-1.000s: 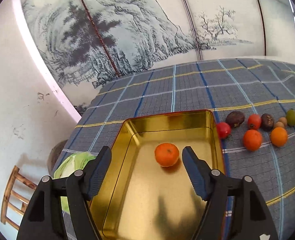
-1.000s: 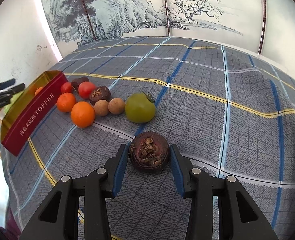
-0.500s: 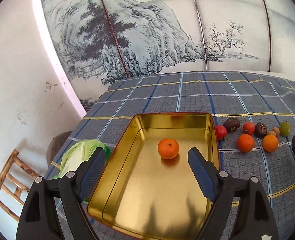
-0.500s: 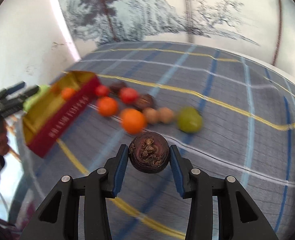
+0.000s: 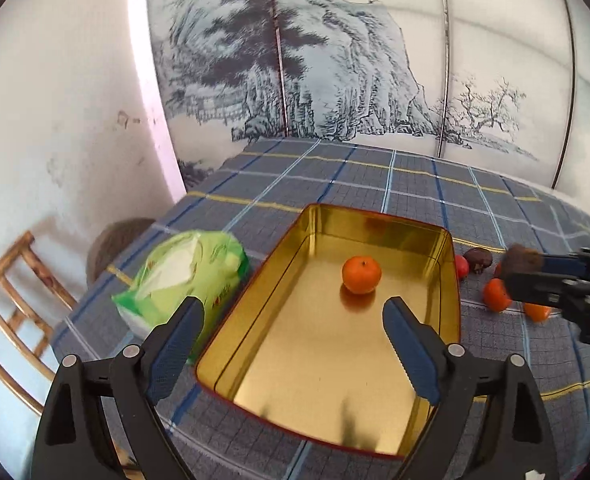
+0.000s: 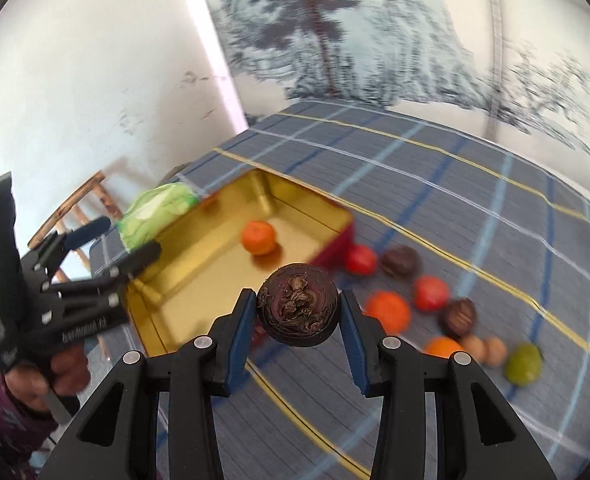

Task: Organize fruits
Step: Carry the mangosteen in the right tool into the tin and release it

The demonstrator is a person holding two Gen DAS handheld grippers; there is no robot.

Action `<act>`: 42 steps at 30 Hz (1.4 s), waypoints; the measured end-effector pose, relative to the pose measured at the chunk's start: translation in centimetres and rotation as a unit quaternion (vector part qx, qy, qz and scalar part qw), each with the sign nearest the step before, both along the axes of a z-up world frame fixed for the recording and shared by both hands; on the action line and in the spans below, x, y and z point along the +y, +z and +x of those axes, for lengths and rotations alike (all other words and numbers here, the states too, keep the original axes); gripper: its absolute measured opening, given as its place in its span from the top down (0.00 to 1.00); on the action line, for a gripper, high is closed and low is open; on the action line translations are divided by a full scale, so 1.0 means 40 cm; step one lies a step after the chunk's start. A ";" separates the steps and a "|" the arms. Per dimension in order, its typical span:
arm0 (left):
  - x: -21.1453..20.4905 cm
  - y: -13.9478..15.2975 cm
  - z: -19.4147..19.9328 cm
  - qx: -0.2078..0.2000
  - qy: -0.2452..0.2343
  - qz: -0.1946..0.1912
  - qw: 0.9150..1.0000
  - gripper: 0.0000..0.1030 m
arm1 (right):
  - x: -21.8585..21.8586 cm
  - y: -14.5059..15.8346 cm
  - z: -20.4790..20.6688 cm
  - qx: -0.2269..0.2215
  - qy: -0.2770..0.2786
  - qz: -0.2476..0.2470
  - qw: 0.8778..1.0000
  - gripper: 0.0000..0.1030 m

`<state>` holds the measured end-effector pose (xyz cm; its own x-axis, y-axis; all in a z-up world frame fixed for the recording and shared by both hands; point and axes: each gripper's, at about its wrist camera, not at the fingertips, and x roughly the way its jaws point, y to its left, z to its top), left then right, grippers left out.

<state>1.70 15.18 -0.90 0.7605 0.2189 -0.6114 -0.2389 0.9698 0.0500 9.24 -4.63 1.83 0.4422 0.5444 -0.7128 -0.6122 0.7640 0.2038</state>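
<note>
Plaid grey-blue cloth (image 5: 375,176) covers the table, backed by a white wall and an ink landscape panel (image 5: 335,80) that motion smears in the right wrist view. Nearest that camera, the right gripper (image 6: 297,312) pinches a dark brown, wrinkled round fruit (image 6: 297,305) between its blue pads, held above the cloth just short of the gold tin's (image 6: 199,280) near red corner. Beyond and to the right lies a blurred row: a red fruit (image 6: 360,259), dark ones, orange ones, two small tan balls and a green fruit (image 6: 523,363); which kinds they are is hard to tell. From the left wrist, most of that row is hidden behind the right gripper, which enters cut off at the frame's right edge. The left gripper (image 5: 295,320) stands spread wide over the tin, its jaws having just been opening, with nothing between them; one orange mandarin (image 5: 361,274) lies in the tin just beyond its fingertips. Only the right wrist view shows the hand (image 6: 51,376) carrying the left gripper. A green packet (image 5: 187,272) lies beside the tin's left wall, with a wooden chair (image 5: 11,300) partly cut off beyond the table edge.
</note>
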 end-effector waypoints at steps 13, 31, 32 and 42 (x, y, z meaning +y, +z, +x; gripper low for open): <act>0.020 -0.010 -0.123 -0.022 0.014 -0.022 0.999 0.04 | 0.210 -0.067 0.047 0.038 0.060 -0.033 0.997 0.58; 0.004 -0.046 -0.125 0.041 -0.005 -0.017 0.999 0.02 | 0.085 -0.060 0.099 0.049 -0.010 0.091 0.995 0.40; 0.004 -0.047 -0.123 0.043 -0.005 -0.021 0.999 0.02 | 0.041 -0.060 0.091 0.049 -0.015 0.100 0.994 0.39; -0.069 -0.062 -0.102 0.059 -0.042 -0.021 0.997 0.02 | -0.143 -0.138 -0.016 -0.015 0.015 -0.046 0.999 0.40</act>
<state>-2.39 12.43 -3.39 0.6967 0.1300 -0.7054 -0.1517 0.9879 0.0322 8.61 -10.35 -3.71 0.4481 0.4901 -0.7477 -0.6394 0.7602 0.1151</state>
